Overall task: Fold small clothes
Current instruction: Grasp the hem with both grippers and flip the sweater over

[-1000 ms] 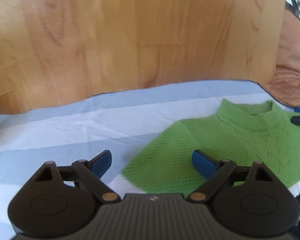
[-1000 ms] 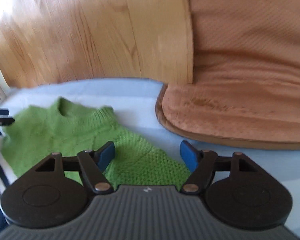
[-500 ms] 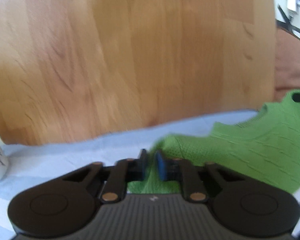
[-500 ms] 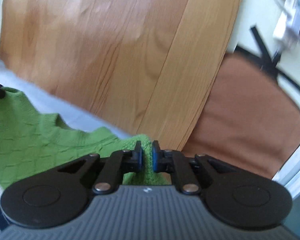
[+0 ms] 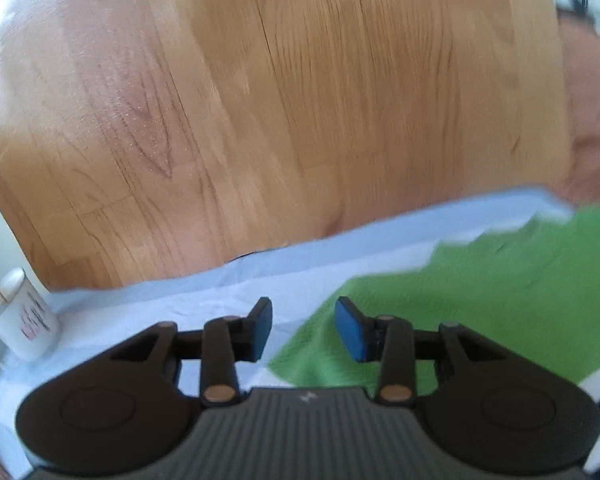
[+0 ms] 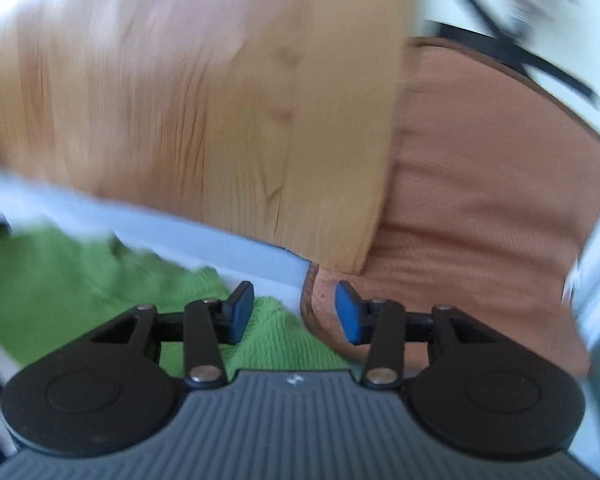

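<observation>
Now: green sweater flat, both grippers parted

Bright green, in a textured knit, the sweater lies on a pale blue-and-white striped cloth. In the left wrist view it fills the area from 3 to 5 o'clock, its near corner reaching under the right pad; its far edge is blurred. In the right wrist view the sweater spreads from 9 toward 6 o'clock, with a nubbly fold just below the left pad.

The left gripper has its blue pads set wide apart with nothing between them. The right gripper is likewise wide and holds nothing.

Beyond the cloth stands a wooden board. A white mug sits at 9 o'clock in the left view. A brown cushion lies at 3 o'clock in the right view.
</observation>
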{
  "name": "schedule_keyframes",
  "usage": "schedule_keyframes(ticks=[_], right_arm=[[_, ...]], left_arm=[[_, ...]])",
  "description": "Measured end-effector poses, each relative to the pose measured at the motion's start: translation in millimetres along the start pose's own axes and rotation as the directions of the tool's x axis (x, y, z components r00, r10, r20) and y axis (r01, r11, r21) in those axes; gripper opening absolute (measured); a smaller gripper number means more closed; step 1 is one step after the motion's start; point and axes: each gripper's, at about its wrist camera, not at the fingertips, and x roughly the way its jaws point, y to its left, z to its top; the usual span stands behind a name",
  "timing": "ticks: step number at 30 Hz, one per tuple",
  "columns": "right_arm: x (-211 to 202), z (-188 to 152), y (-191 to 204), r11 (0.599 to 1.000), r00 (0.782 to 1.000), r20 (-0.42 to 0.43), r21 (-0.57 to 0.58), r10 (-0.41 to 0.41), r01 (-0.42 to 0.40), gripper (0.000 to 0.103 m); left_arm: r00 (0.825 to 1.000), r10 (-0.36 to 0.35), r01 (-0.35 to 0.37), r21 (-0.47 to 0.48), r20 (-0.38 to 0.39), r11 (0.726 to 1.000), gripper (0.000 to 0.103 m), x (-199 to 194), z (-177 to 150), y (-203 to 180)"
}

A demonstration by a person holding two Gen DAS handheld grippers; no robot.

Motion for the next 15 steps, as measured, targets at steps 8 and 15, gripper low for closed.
schedule_keyframes(ticks=[8,15], right_arm=[[-32.9,-77.7,-16.8,0.993,0.983,-0.139,-0.014,-0.121,0.12,0.042],[-140.4,-98.6,-101.3,0.913,0.99,0.026,0.39,-0.141,0.12,0.043]], left_arm=[[0.981,-0.189,0.191,0.035,-0.053,0.981,0.036,-28.8,-30.4,-62.7],[0.983,-0.17,0.171,0.008,-0.072,0.985,0.045,-39.6,-50.6,-77.0]])
